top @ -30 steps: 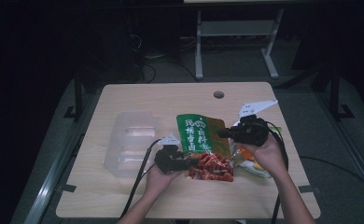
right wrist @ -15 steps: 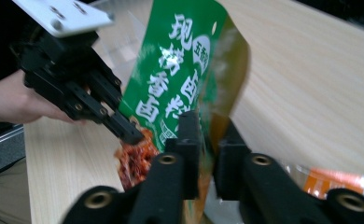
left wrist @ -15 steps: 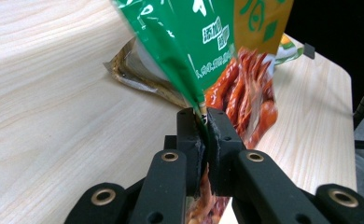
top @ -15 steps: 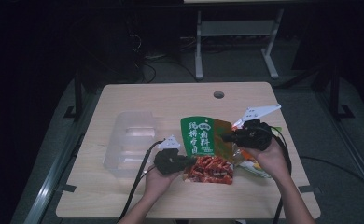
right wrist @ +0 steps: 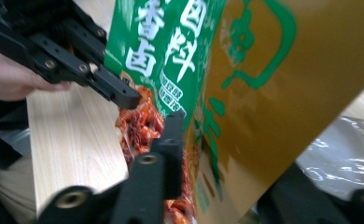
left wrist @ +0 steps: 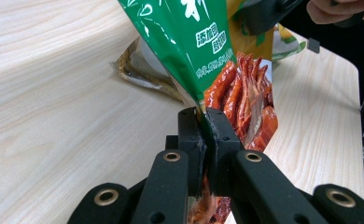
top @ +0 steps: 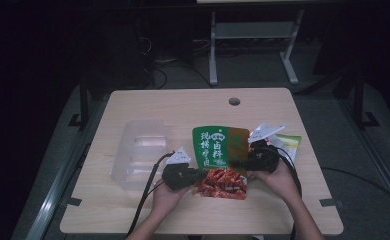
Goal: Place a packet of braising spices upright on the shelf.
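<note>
A snack bag, green and yellow on top with red food printed below, stands tilted over the table's front middle. My left gripper is shut on its lower left edge; in the left gripper view both jaws pinch the bag flat. My right gripper holds the right side. Its jaws have just been closing. In the right gripper view the bag runs between them: one jaw lies on the printed face, the other is behind the bag. The left gripper's jaw shows beyond.
A clear plastic tray sits left of the bag on the wooden table. A green-and-white packet lies under the right hand, and a brown-edged packet lies behind the bag. A cable hole is at the far side.
The bag and the right gripper have come down toward the table and the bag's top has swung rightward. The left gripper has stayed put at the bag's lower edge.
</note>
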Action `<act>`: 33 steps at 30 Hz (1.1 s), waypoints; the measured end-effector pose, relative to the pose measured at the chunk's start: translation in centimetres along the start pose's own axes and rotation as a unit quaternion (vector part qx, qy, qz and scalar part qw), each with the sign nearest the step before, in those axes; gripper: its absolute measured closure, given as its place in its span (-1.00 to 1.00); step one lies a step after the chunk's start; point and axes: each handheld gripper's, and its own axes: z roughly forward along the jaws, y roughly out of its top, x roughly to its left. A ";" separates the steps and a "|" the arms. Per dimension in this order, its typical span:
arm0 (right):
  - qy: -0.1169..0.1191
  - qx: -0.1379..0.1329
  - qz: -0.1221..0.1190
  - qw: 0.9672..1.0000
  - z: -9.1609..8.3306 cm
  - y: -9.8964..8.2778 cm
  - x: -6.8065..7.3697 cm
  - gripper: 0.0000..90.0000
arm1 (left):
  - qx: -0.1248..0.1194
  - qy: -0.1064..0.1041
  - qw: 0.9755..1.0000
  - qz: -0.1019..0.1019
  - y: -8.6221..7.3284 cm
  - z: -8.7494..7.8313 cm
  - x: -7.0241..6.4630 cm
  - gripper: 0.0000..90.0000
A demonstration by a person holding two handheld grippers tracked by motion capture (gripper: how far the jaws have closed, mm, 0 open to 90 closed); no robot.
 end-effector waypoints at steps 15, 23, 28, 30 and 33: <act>0.036 -0.032 -0.034 0.998 -0.7 0.9 2.6 0.98 | -0.007 0.037 0.999 0.012 -1.1 -3.3 -1.6 0.12; 0.025 -0.037 -0.055 0.997 -1.5 2.0 4.0 0.98 | -0.008 0.033 0.999 0.009 -2.4 -5.1 -1.9 -0.20; 0.019 -0.041 -0.051 0.998 -1.7 2.5 3.8 0.98 | -0.014 0.034 0.999 0.028 -2.7 -5.8 -2.4 -0.29; 0.018 -0.045 -0.050 0.998 -1.8 2.8 3.7 0.98 | -0.010 0.036 0.999 0.040 -2.7 -5.9 -2.6 -0.30; 0.019 -0.054 -0.047 0.997 -2.0 3.4 3.7 0.98 | -0.010 0.032 0.998 0.046 -2.8 -5.9 -2.5 -0.31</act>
